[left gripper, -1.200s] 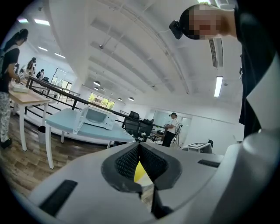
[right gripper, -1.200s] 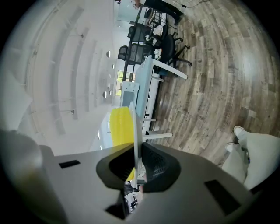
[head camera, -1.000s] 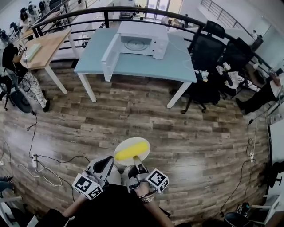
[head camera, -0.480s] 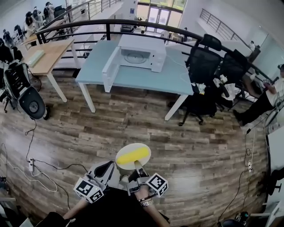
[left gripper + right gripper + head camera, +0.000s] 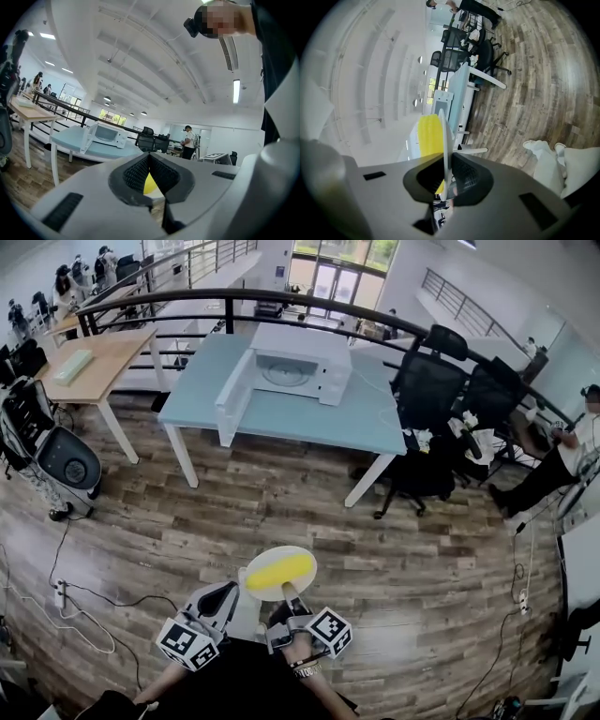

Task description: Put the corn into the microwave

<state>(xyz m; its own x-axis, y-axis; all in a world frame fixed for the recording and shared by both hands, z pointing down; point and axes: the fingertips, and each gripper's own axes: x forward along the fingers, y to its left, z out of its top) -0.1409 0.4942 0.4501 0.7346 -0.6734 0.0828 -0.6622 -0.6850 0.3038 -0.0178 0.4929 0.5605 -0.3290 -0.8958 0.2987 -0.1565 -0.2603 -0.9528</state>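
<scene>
A yellow corn cob [image 5: 278, 570] lies on a small white plate [image 5: 305, 559]. My right gripper [image 5: 289, 594] is shut on the plate's near rim and holds it over the wooden floor. In the right gripper view the plate [image 5: 444, 136] shows edge-on between the pads, with the corn [image 5: 428, 136] on its left. My left gripper [image 5: 225, 601] sits just left of the plate, shut and empty; past its jaws I glimpse the corn [image 5: 149, 183]. The white microwave [image 5: 291, 362] stands far ahead on a blue table [image 5: 309, 423], its door [image 5: 234, 390] swung open to the left.
A wooden desk [image 5: 94, 352] stands left of the blue table. Black office chairs [image 5: 431, 390] crowd its right end. A black wheeled thing [image 5: 66, 465] sits at the left. Cables and a power strip [image 5: 61, 592] lie on the floor. A railing [image 5: 187, 301] runs behind the table.
My right gripper still holds the plate with the corn, my left still shut beside it. Both have drifted slightly forward over the floor, and the table now sits a little lower in view.
</scene>
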